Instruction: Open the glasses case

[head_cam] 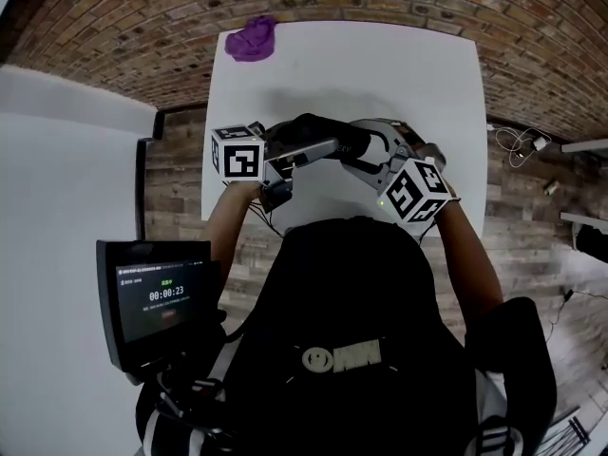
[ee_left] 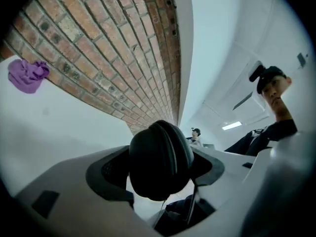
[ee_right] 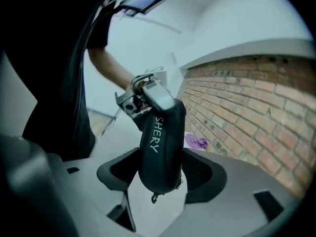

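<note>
Glasses case [ee_right: 160, 147]: clamped in left gripper [ee_left: 158, 169], other end between right gripper's [ee_right: 162, 177] parted jaws. Recommended: pinch dangling zip pull [ee_right: 154, 198], draw steadily.

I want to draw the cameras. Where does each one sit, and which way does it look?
Head view: on the head, looking steeply down at the table, left gripper, right gripper and case; arms and torso show.
Left gripper view: on the left gripper, looking along its jaws at the case's end; a person at right, maybe the holder.
Right gripper view: on the right gripper, looking along its jaws at the case; an arm shows.
All three share the case and cloth.
</note>
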### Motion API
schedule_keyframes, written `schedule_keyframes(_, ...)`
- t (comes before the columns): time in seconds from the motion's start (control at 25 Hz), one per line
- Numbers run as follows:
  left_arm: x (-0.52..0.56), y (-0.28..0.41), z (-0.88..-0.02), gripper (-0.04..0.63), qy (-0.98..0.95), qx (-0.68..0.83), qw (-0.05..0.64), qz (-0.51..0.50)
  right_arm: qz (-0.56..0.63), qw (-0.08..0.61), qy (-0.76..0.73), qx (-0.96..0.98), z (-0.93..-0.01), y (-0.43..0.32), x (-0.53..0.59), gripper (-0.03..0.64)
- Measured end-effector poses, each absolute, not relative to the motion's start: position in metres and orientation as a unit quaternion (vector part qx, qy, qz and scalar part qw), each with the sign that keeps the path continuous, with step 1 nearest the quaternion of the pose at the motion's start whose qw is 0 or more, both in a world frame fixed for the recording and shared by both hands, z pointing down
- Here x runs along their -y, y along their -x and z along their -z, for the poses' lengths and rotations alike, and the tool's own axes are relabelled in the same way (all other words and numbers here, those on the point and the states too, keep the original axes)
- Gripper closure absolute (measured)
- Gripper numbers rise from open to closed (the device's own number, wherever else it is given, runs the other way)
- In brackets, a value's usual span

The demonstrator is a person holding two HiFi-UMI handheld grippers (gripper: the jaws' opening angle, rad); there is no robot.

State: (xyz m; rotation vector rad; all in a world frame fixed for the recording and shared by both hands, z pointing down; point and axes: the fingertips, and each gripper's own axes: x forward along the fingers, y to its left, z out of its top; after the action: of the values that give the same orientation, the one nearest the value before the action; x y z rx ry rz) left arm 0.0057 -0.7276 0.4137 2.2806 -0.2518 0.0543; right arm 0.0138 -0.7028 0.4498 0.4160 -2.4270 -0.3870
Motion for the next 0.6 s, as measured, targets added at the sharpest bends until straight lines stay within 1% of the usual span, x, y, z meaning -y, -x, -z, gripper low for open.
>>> schedule_keyframes(0.04,0.727,-0.004,-0.405,0.254,-0.912,0.092,0.401,-0.005,0.088,0.285,-0.160,0.941,-0.447,-0.016,0.702,0.337)
schedule_keyframes(0.2,0.730,0.002,-0.379,0.252,-0.930,0.093,0.352,0.041,-0.166,0.108,-0.146,0.969,-0.427,-0.028,0.703,0.339)
schedule_keyframes(0.36,0.744,0.005,-0.383,0.255,-0.938,0.147,0.313,0.030,-0.302,-0.024,-0.114,0.946,-0.409,-0.035,0.707,0.339)
schedule_keyframes(0.4,0.749,0.007,-0.387,0.293,-0.939,0.167,0.302,0.022,-0.331,-0.058,-0.096,0.937,-0.403,-0.037,0.706,0.339)
schedule_keyframes(0.44,0.753,0.010,-0.391,0.393,-0.938,0.185,0.293,0.014,-0.362,-0.093,-0.073,0.925,-0.396,-0.039,0.705,0.339)
schedule_keyframes(0.48,0.756,0.012,-0.394,0.465,-0.935,0.198,0.293,0.008,-0.391,-0.128,-0.050,0.910,-0.390,-0.041,0.703,0.339)
schedule_keyframes(0.52,0.758,0.013,-0.397,0.479,-0.931,0.203,0.302,0.006,-0.414,-0.156,-0.033,0.896,-0.386,-0.044,0.702,0.337)
schedule_keyframes(0.6,0.764,0.016,-0.404,0.505,-0.918,0.217,0.333,0.004,-0.435,-0.180,-0.038,0.882,-0.387,-0.050,0.707,0.337)
